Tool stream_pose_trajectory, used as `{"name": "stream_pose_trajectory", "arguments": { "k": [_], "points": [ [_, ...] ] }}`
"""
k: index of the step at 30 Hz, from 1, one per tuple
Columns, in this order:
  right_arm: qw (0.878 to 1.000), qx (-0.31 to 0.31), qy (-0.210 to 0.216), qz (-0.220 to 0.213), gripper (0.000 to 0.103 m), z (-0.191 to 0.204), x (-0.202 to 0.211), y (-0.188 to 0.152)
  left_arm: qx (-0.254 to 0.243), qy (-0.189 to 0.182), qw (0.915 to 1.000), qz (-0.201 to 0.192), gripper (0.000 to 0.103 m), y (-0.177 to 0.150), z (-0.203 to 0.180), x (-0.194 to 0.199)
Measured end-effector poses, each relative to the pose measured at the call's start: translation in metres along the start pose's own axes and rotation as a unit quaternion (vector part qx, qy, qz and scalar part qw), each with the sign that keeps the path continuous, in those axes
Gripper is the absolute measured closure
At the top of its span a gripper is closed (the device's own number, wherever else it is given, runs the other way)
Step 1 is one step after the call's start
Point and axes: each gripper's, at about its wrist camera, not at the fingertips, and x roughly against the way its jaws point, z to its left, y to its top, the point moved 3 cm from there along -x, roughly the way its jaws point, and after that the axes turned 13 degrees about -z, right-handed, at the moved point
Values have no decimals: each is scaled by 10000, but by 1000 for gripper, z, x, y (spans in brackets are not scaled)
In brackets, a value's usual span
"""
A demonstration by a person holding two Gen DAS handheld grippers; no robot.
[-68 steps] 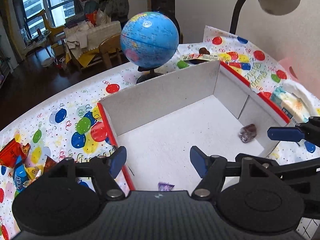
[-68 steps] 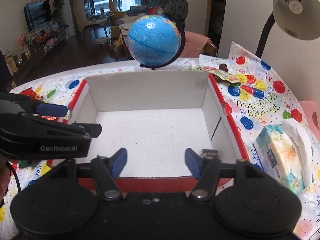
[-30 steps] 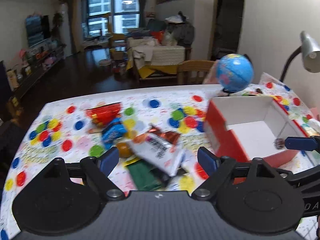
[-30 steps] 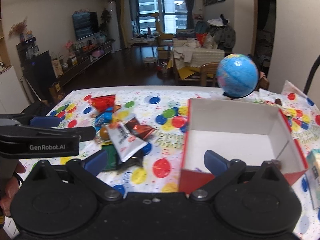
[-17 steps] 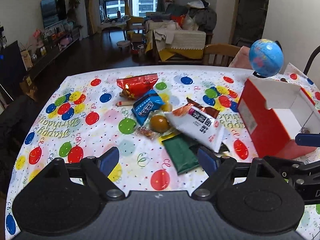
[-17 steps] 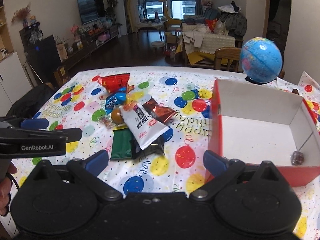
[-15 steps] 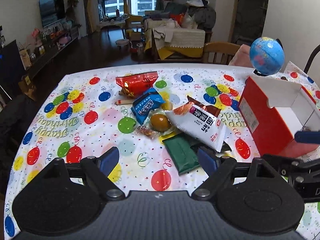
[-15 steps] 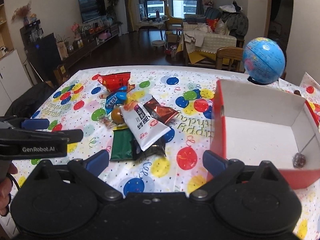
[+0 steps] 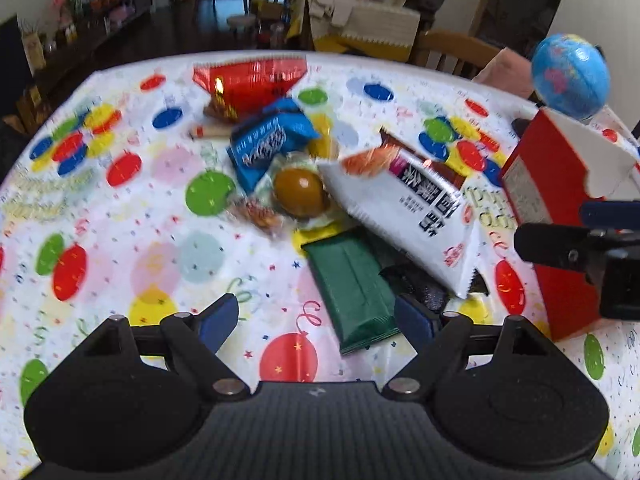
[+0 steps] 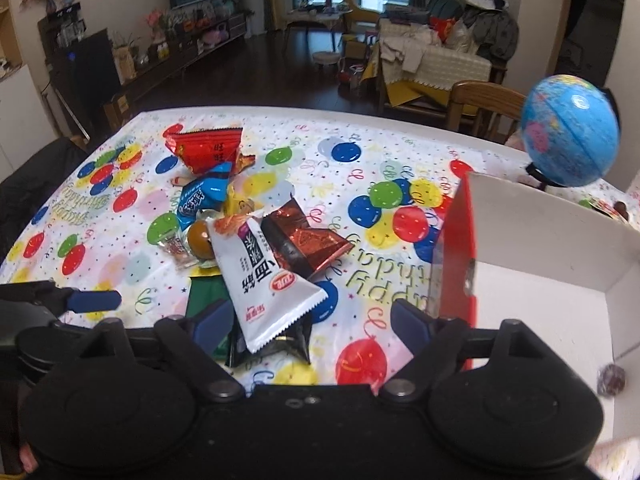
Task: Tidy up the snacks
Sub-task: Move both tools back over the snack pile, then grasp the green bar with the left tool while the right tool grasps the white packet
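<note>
Left wrist view: left gripper (image 9: 316, 318) hangs released over the green packet (image 9: 352, 292); right gripper (image 10: 310, 320) empty, jaws closing.

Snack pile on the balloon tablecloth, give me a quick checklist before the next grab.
1. Left gripper empty and open: ok.
2. Right gripper empty: ok; its jaws are closing with the white noodle-snack packet's corner between them, no pad pressing.
3. Flat dark green packet within the left gripper's line: ok.
4. White packet lies over the green one: not ok for a clean lift.
5. Red-sided white cardboard box has room: ok.
6. Grippers apart: ok.
</note>
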Motion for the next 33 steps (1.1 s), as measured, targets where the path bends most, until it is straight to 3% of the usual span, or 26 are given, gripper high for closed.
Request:
{"name": "stream_pose_trajectory", "arguments": {
  "k": [8, 22, 27, 33],
  "points": [
    [9995, 194, 165, 166, 27, 6, -31, 6, 110, -43, 9994, 321, 18, -7, -8, -28],
    [9943, 793, 507, 493, 41, 27, -79, 0, 192, -10, 9994, 277, 19, -3, -17, -38],
    [9916, 942, 724, 510, 46, 33, -84, -1, 237, -23, 9994, 253, 30, -2, -11, -35],
    [9922, 805, 854, 421, 65, 29, -75, 0, 317, -21, 9990, 313, 51, -1, -2, -30]
  ]
}}
